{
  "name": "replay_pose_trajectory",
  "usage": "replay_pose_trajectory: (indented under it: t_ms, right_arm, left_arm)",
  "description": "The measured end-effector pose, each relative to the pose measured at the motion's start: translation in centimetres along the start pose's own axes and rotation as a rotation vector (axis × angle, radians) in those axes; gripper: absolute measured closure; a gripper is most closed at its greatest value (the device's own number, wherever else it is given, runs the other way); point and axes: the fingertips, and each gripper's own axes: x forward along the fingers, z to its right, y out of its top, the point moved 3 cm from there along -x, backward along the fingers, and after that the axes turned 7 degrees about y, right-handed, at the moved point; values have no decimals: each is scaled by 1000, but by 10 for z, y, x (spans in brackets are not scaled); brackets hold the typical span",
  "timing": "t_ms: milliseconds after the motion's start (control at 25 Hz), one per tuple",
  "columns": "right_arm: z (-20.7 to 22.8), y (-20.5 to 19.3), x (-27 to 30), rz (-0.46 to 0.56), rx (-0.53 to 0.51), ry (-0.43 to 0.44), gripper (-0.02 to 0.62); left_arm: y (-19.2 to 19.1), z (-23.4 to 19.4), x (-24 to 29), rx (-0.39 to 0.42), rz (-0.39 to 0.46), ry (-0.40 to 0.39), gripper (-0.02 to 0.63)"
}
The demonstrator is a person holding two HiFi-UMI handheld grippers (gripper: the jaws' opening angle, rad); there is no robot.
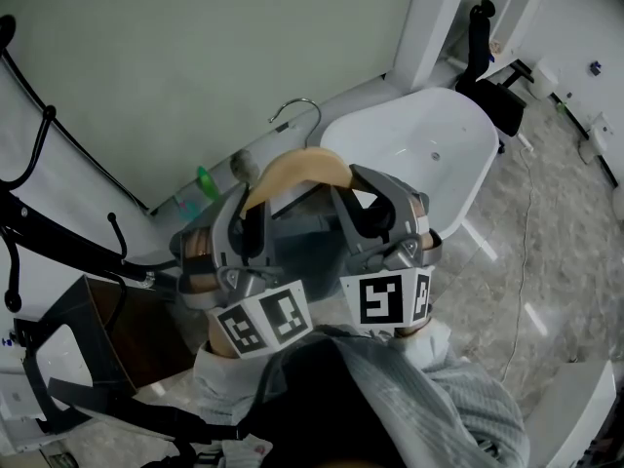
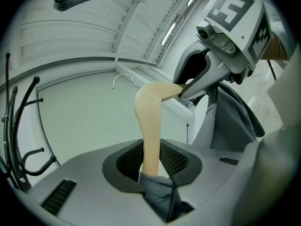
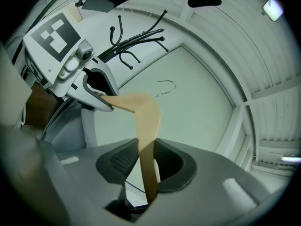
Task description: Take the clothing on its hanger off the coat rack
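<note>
1. Risk at the grip: the smooth hanger (image 2: pixel 148 121) could twist or slide if the two hands pull unevenly, tipping the garment (image 2: pixel 162 194) off.
2. Left gripper (image 2: pixel 150 161): jaws part-closed, pinching one hanger arm, with grey cloth bunched at the pads.
3. Right gripper (image 3: pixel 148 166): jaws likewise pinch the other arm, on bare wood.
4. The hanger hangs in the air between them, its hook (image 1: pixel 297 110) free.
5. The rack (image 1: pixel 58 237) stands apart to the left; a swing that way could snag the hook.

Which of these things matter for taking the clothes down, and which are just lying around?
In the job: pale wooden hanger with metal hook, grey garment on it, black metal coat rack, left claw and right claw, both clamped on the hanger.
Just about: white bathtub, black office chair, dark brown cabinet.
</note>
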Motion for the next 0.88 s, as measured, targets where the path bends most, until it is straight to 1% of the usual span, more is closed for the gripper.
replay_pose_trajectory:
  t_ms: [680,880]
  right_arm:
    - [1,4,-3,2,-8,-12,488]
    - [5,7,-9,-14,-8,-42,488]
  left_arm:
    - [1,-2,-2,6,1,-10,503]
    - [7,-4,-1,14,29,-29,503]
